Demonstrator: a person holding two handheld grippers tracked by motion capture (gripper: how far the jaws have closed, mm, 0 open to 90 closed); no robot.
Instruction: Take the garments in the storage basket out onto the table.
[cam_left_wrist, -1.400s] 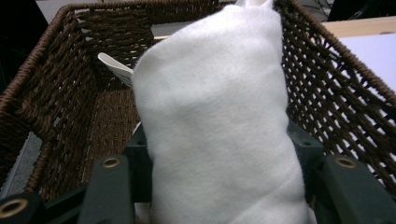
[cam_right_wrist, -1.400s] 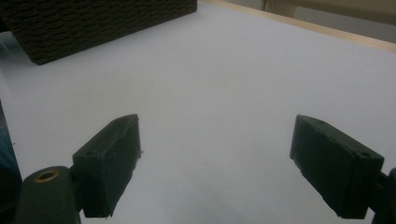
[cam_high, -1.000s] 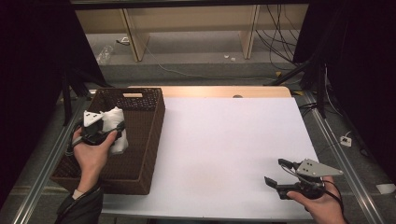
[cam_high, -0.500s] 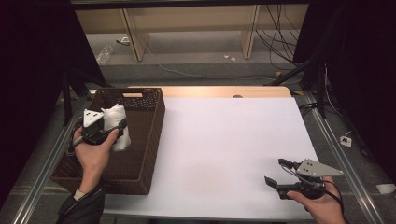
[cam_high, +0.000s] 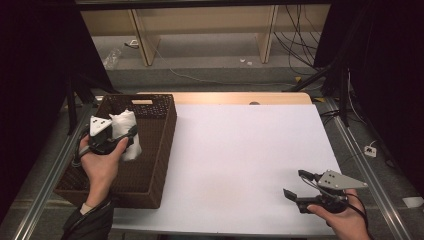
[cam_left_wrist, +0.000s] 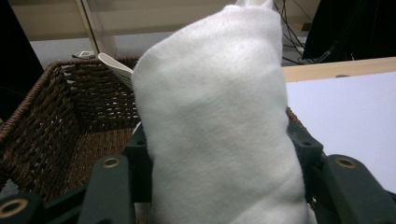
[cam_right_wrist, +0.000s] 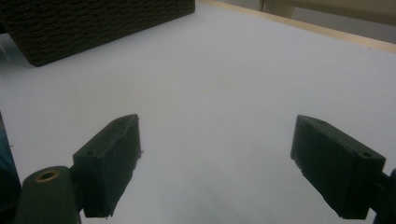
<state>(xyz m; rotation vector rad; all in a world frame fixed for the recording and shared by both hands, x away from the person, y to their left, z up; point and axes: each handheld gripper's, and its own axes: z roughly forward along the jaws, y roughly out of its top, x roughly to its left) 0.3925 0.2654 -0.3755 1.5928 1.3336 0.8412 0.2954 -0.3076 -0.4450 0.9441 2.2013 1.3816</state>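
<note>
Rolled white towel (cam_high: 125, 134) now nearer the basket's (cam_high: 165, 150) far-left rim, left gripper (cam_high: 117, 136) jaws clamping it; right gripper (cam_high: 300, 186) jaws apart.

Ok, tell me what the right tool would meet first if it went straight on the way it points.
Probably nothing soon: the right tool, jaws open, faces bare white table. Far ahead stands the wicker basket, likely first, though depth is unclear.

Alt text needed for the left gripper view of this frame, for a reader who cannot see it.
A rolled white towel stands clamped between the left gripper's two dark jaws, above a dark brown wicker basket. To the right lies the white table top, with a wooden edge behind it.
</note>
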